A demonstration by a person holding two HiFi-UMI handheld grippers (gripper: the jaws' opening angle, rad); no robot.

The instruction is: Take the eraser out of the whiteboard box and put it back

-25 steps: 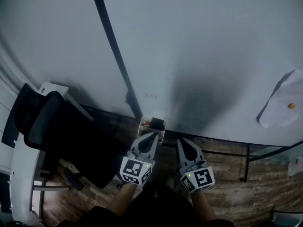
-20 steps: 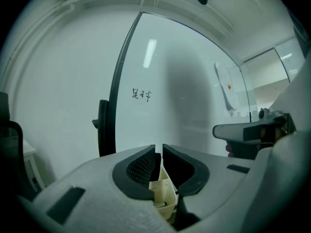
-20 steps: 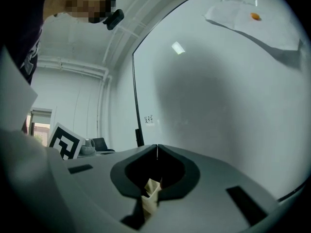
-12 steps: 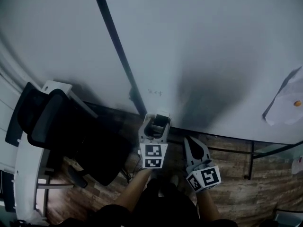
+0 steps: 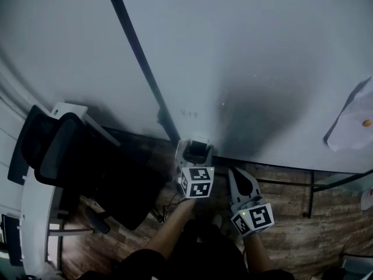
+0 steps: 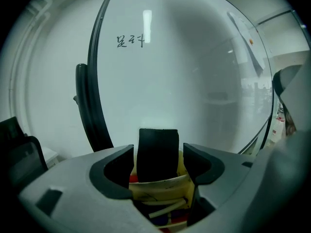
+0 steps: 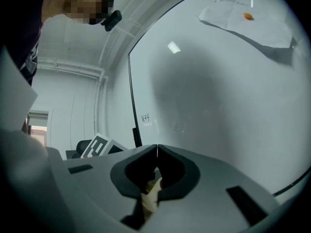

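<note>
While the right gripper (image 7: 157, 150) hangs just right of the whiteboard box (image 6: 160, 184) with its jaws clenched tip to tip, the left gripper (image 6: 158, 155) has just been opening its jaws. They now stand released on either side of the black eraser (image 6: 156, 142), no pad pressing on it. The eraser stands upright inside the box, its top rising above the cream rim. The box sits at the bottom edge of the whiteboard (image 5: 262, 69), with markers (image 6: 163, 208) lying in its nearer part.
</note>
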